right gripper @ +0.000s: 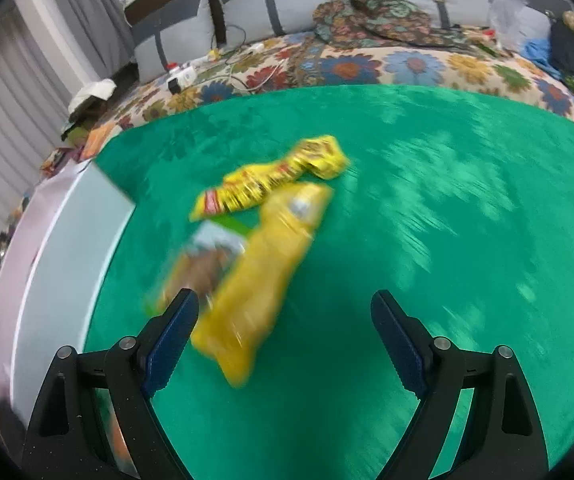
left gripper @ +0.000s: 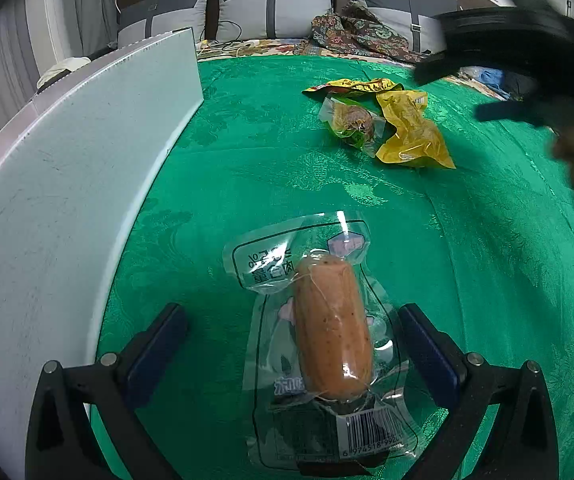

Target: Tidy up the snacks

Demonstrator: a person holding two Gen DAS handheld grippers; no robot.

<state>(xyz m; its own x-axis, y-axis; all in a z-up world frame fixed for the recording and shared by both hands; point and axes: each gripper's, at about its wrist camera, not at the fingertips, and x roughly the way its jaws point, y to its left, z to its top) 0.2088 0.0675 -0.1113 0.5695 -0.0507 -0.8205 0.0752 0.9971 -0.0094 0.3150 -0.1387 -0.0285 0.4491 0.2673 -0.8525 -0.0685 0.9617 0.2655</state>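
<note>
Your left wrist view is sharp and evenly lit, with glare on the sausage pack (left gripper: 319, 328), while your right wrist view smears around the yellow packet (right gripper: 259, 280), and both bend and darken toward the edges.

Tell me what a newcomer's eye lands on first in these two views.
First, the vacuum-packed sausage lying on the green cloth between the open fingers of the left gripper. Next, the yellow snack packets heaped mid-cloth, just ahead of the open right gripper, blurred there. A white box wall stands along the left.
</note>
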